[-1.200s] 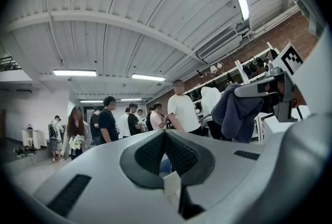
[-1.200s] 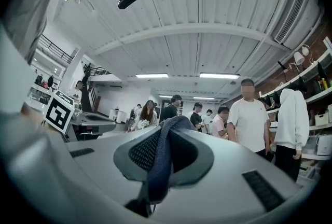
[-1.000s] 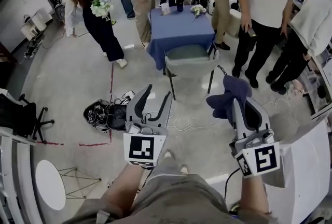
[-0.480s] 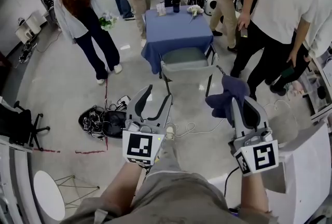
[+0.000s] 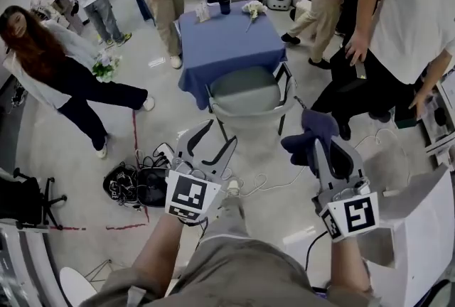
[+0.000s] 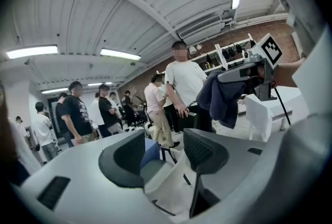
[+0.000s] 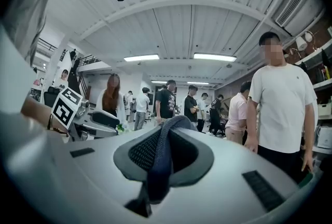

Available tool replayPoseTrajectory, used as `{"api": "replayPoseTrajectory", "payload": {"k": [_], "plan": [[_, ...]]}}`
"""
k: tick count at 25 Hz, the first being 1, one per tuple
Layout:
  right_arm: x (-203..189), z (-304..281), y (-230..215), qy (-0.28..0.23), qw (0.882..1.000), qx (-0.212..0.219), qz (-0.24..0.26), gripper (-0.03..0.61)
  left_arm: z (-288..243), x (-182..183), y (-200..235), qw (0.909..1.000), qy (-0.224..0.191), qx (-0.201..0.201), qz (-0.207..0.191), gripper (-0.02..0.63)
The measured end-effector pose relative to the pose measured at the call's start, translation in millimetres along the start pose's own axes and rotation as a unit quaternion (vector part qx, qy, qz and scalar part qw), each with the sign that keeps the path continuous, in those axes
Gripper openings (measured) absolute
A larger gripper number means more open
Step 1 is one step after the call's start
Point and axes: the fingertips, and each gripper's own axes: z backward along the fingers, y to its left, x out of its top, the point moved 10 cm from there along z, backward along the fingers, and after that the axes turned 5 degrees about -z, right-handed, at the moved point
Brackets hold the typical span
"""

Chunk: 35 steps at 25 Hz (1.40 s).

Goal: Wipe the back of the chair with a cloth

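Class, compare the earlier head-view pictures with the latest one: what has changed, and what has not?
Both grippers have come closer to the chair. The left gripper has just been opening its jaws, nothing between them. The person holding flowers stepped leftward. Unchanged: the right gripper stays shut on the cloth.

The left gripper [image 5: 215,136] has its jaws apart with nothing between them; they have just been opening. The right gripper [image 5: 333,149] clamps a dark blue cloth [image 5: 310,135]. Ahead stands a grey chair [image 5: 245,91], tucked against a blue-covered table [image 5: 227,42].
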Motion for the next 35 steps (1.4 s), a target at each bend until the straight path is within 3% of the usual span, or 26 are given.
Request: {"api": "replayPoseTrajectory", "payload": {"k": [4, 8, 19, 30, 35], "plan": [[-5.1, -57.9, -19.7, 0.033, 0.999, -0.011, -0.013, 0.055, -62.0, -28.7, 34.2, 0.9960, 0.048, -0.073, -0.016, 0.253], [-18.8, -118.0, -39.6, 0.071, 0.997, -0.014, -0.019, 0.055, -122.9, -72.1, 58.4, 0.9860, 0.096, -0.133, -0.030, 0.253], [-64.1, -253.9, -76.3, 0.187, 0.982, 0.003, -0.028, 0.055, -233.6, -160.7, 77.3, 0.9430, 0.159, -0.289, -0.047, 0.263], [-118.5, -322.1, -93.1, 0.267, 0.961, 0.056, -0.042, 0.055, -268.5, -231.1, 53.0, 0.9001, 0.229, -0.369, -0.028, 0.281], [-142.5, -343.9, -97.3, 0.296, 0.949, 0.102, -0.037, 0.055, -281.1, -253.0, 33.2, 0.8877, 0.259, -0.379, -0.040, 0.281]]}}
